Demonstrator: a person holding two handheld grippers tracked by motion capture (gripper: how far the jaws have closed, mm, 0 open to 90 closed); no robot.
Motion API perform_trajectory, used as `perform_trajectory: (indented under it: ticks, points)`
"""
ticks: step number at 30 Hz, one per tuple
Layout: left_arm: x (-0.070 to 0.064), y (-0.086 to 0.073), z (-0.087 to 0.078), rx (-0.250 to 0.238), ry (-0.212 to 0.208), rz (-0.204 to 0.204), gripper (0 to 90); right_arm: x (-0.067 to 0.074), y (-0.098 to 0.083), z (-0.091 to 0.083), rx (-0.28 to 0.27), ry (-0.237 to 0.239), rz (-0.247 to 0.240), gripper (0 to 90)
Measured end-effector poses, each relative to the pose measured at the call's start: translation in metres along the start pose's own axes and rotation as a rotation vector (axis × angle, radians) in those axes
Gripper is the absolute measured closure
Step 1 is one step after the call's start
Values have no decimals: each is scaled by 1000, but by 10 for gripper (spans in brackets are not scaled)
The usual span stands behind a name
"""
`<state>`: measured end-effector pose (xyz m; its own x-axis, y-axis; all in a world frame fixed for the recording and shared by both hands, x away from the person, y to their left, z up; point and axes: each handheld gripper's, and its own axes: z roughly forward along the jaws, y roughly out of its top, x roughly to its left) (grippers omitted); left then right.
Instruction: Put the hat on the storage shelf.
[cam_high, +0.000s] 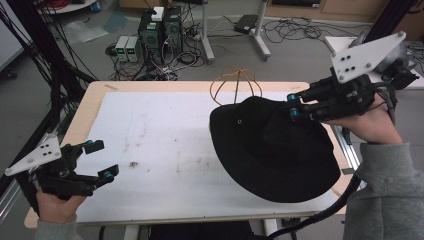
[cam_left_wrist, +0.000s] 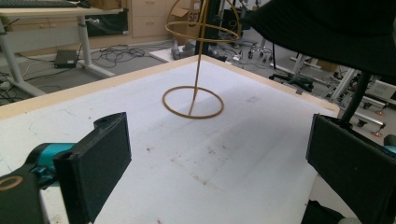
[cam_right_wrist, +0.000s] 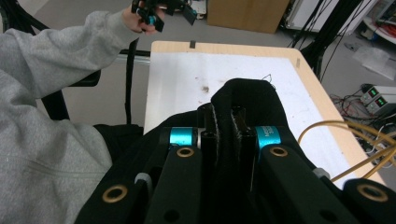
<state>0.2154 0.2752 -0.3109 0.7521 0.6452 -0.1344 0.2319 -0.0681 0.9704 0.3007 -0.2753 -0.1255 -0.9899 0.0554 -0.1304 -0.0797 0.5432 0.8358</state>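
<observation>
Nowhere legible: right tongs (cam_high: 295, 107) pinch the unbranded black hat (cam_high: 272, 150).

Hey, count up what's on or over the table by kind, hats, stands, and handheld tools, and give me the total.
Black bucket hat, pinched by the right tool: 1
Yellow wire hat stand: 1
Handheld tools, the right one plus the left tool with open jaws: 2
Total: 4
</observation>
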Motion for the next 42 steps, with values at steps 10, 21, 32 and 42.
perform_trajectory:
  ticks: [10,21,32,42]
  points:
    - [-2,0,-11,-16,9,-2,69,-11,24,-14,4,-30,-16,852]
    - [1,-1,-13,-12,27,6,69,-59,42,-17,-18,-67,10,852]
    - [1,-2,-10,5,50,36,75,-114,45,1,-13,-101,45,850]
    - [5,-3,-17,-10,66,30,75,-151,54,15,-38,-116,62,850]
